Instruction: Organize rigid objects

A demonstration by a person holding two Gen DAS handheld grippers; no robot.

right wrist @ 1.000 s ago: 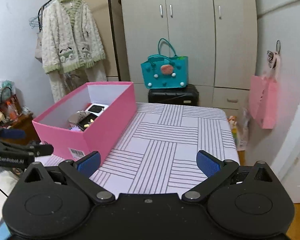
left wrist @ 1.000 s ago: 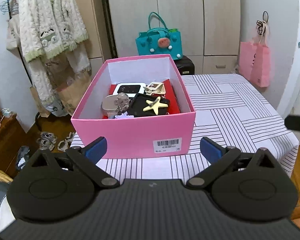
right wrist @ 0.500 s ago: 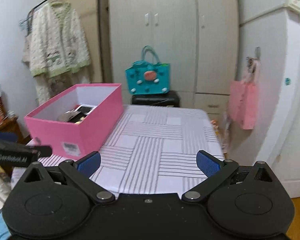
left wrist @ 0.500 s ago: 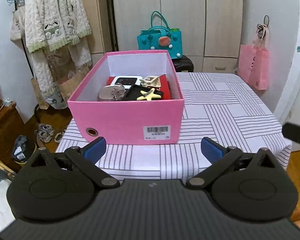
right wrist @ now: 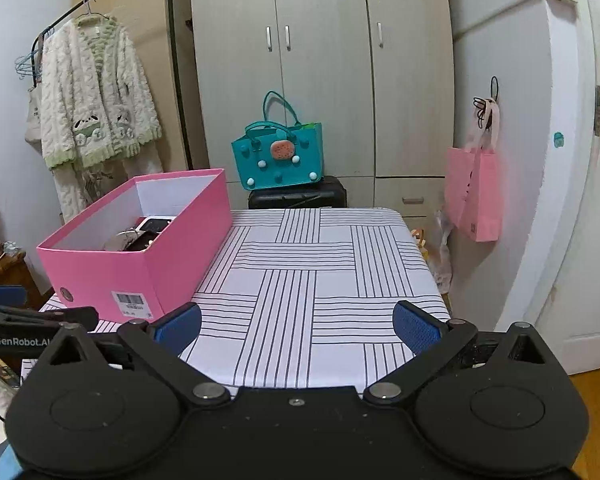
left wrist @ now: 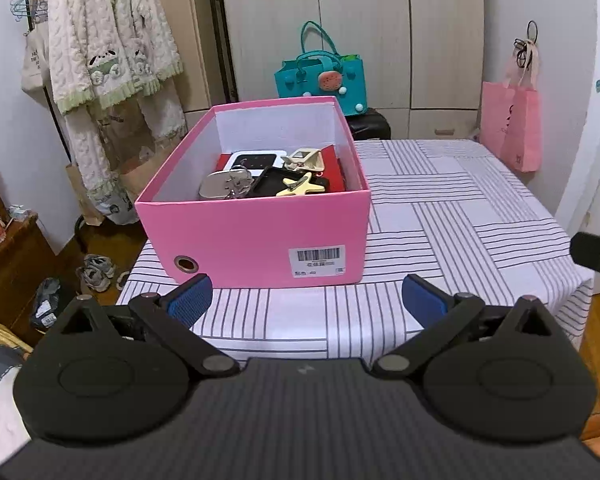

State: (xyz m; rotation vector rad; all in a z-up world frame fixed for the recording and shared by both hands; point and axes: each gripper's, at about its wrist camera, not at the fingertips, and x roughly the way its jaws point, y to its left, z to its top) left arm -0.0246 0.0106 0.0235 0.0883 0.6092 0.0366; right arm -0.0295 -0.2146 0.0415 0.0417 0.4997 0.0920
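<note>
A pink box [left wrist: 256,236] stands on the left part of the striped table [left wrist: 460,216]. It holds several rigid items: a cream star clip [left wrist: 302,185], a metal piece [left wrist: 224,185], a white-framed black item [left wrist: 254,159] and a cream clip [left wrist: 306,159] on something red. My left gripper [left wrist: 305,304] is open and empty, in front of the box near the table's front edge. My right gripper [right wrist: 296,326] is open and empty over the table's front edge, to the right of the box [right wrist: 140,256].
A teal bag [right wrist: 280,156] on a black case stands behind the table. A pink bag [right wrist: 474,196] hangs on the right wall. A clothes rack with a cream cardigan [right wrist: 96,92] stands at the left. Cupboards line the back wall.
Both grippers have drawn back from the box towards the table's front edge. The box now looks smaller and farther off. Both stay open and empty.
</note>
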